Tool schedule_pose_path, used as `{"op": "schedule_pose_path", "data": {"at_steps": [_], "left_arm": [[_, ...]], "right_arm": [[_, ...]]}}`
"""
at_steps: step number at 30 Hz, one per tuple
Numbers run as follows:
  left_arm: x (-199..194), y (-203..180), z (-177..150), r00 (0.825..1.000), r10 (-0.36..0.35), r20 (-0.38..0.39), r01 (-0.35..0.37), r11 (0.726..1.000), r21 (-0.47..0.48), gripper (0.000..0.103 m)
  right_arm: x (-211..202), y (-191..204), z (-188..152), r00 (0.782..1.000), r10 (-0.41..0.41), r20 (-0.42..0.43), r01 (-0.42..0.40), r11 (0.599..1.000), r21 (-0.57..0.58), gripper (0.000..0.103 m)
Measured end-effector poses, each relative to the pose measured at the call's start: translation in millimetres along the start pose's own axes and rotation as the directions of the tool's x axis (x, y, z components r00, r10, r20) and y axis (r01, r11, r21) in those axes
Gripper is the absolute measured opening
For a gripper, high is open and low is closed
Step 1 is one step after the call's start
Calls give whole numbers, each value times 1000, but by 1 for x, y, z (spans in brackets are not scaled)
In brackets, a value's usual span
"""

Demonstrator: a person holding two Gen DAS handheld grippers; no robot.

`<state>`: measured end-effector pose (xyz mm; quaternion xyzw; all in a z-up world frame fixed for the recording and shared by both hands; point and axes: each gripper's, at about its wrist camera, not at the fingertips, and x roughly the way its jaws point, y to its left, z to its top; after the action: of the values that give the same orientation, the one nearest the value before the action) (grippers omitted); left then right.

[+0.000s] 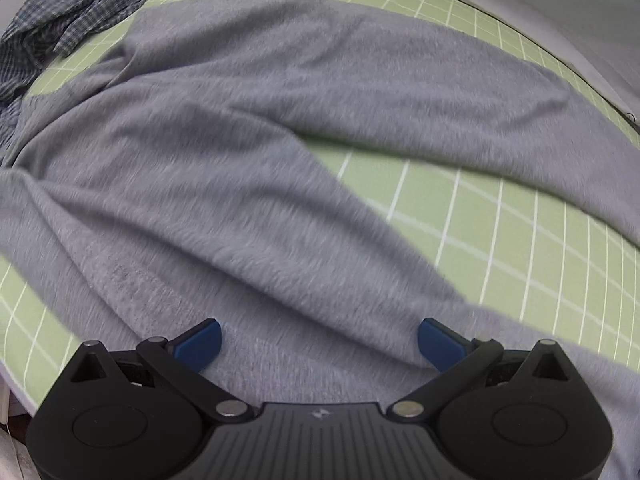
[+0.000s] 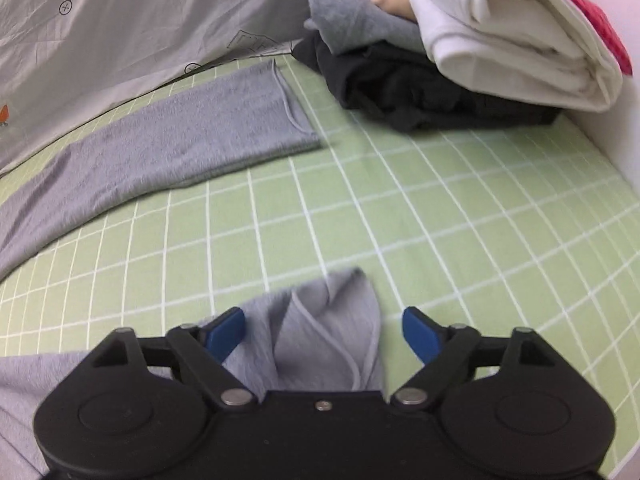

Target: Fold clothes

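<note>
1. Soft, even light is falling across both views, casting only faint shadows in the folds of the grey knit long-sleeved shirt [image 1: 248, 160]
2. Motion blur is smearing the green sheet with white grid lines [image 2: 440, 208]
3. Fisheye distortion is bending the grid lines, and dark corners are framing each picture

A grey garment [image 1: 248, 152] is spread over a green grid-patterned sheet [image 1: 520, 232]. The left tool [image 1: 319, 344] is held above it with jaws apart. A checked shirt [image 1: 68, 20] is crumpled at upper left.
</note>
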<state>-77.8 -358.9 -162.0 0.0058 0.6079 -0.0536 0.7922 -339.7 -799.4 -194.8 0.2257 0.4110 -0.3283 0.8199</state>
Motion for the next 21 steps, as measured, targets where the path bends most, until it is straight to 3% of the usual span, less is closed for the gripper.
{"op": "schedule_pose_path", "data": {"at_steps": [1, 3, 5, 7, 12, 16, 20, 21], "left_arm": [[-2, 4, -4, 1000, -1, 1, 1, 1000, -12, 103], [-2, 14, -9, 1000, -4, 0, 4, 999, -37, 103], [2, 19, -7, 1000, -1, 2, 1, 998, -56, 103], [1, 25, -9, 1000, -1, 11, 1, 998, -62, 103], [-2, 35, -13, 1000, 13, 8, -12, 995, -96, 103], [-2, 33, -13, 1000, 25, 6, -24, 996, -88, 103], [-1, 25, -18, 999, 52, 1, -52, 998, -35, 103], [-1, 23, -19, 998, 63, -1, -63, 998, -19, 103]], "right_arm": [[0, -2, -1, 1000, 10, -1, -10, 1000, 12, 64], [1, -5, -1, 1000, 24, -1, -24, 1000, 20, 57], [2, -4, 2, 1000, 28, -1, -28, 1000, -6, 36], [5, -2, 7, 999, 38, 4, -38, 999, -34, 3], [10, -1, 37, 994, -45, 98, 54, 995, -89, 2], [11, -15, 77, 981, -63, 185, 68, 997, -22, 2], [19, -18, 93, 977, -96, 190, 101, 995, -20, 3], [19, -18, 93, 981, -94, 172, 99, 995, -19, 9]]}}
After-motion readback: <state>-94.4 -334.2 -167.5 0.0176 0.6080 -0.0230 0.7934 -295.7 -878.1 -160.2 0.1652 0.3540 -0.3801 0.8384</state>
